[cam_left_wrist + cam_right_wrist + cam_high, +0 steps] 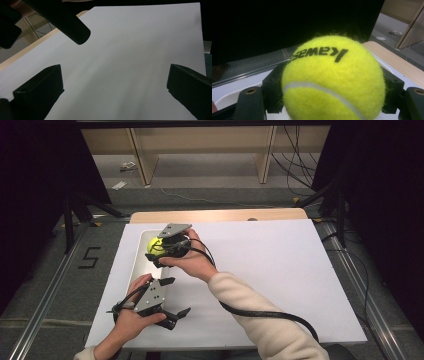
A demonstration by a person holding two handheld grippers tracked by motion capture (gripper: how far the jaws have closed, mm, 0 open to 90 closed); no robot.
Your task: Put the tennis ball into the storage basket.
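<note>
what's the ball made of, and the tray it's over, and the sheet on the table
Tennis ball: fuzzy yellow felt, stray fibres at its edge, a pale seam, black print; likely rubber underneath. White tray: smooth, rounded rim with a slight sheen, probably plastic, possibly enamelled. White sheet: matte, flat, crisp edges, looks like paper or thin board. The right gripper holds the ball.

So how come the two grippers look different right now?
The right gripper is shut on the tennis ball, while the left gripper is open and holds nothing. The right gripper is over the white tray at the far left of the white sheet; the left gripper is nearer the person, over bare sheet. Both are black, each held in a hand and trailing a cable.
</note>
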